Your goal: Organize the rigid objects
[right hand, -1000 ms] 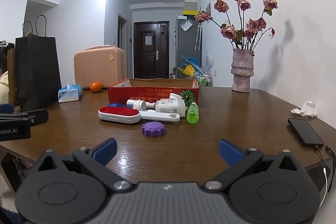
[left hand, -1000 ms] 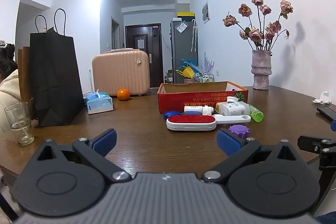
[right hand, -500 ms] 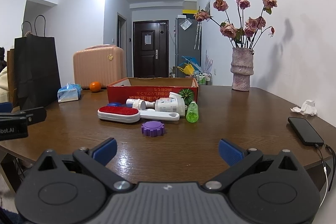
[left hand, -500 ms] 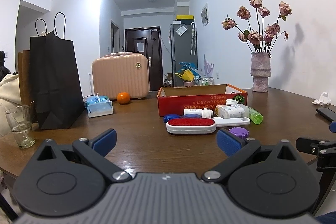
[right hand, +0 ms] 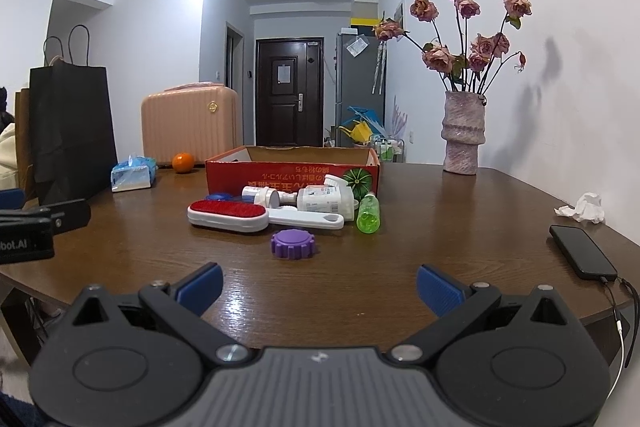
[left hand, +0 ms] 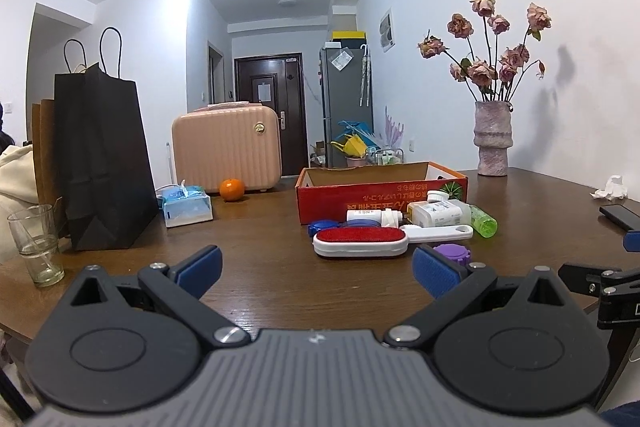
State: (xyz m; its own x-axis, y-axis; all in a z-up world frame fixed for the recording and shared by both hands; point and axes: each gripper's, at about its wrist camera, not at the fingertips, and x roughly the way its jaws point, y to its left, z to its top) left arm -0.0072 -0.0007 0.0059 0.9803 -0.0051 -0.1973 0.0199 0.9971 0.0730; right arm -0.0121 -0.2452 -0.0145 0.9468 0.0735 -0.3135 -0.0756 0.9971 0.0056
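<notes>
A brown wooden table (right hand: 420, 235) is carrying the clutter: a red cardboard box (right hand: 292, 173) is sitting open-topped near the middle, and just in front of it the rigid things are lying in a loose cluster — a white lint brush with a red pad (right hand: 229, 214), a white bottle on its side (right hand: 326, 201), a green bottle (right hand: 368, 217), a smaller white tube (right hand: 260, 194) and, nearest the grippers, a purple ridged cap (right hand: 293, 244). Something blue (left hand: 322, 227) is peeking out behind the brush, possibly lids. Farther off, a black paper bag (left hand: 102, 163), a tissue pack (left hand: 187, 205), an orange (left hand: 232, 189), a pink case (left hand: 226, 149) and a vase of dried roses (right hand: 463, 135) are standing around. Only the left wrist view is showing a drinking glass (left hand: 36, 245) at the table's near left edge; only the right is showing the whole phone (right hand: 582, 257) with its cable. The left gripper (left hand: 318, 273) and the right gripper (right hand: 320, 285) are both hovering level over the near edge, jaws spread wide, gripping nothing.
</notes>
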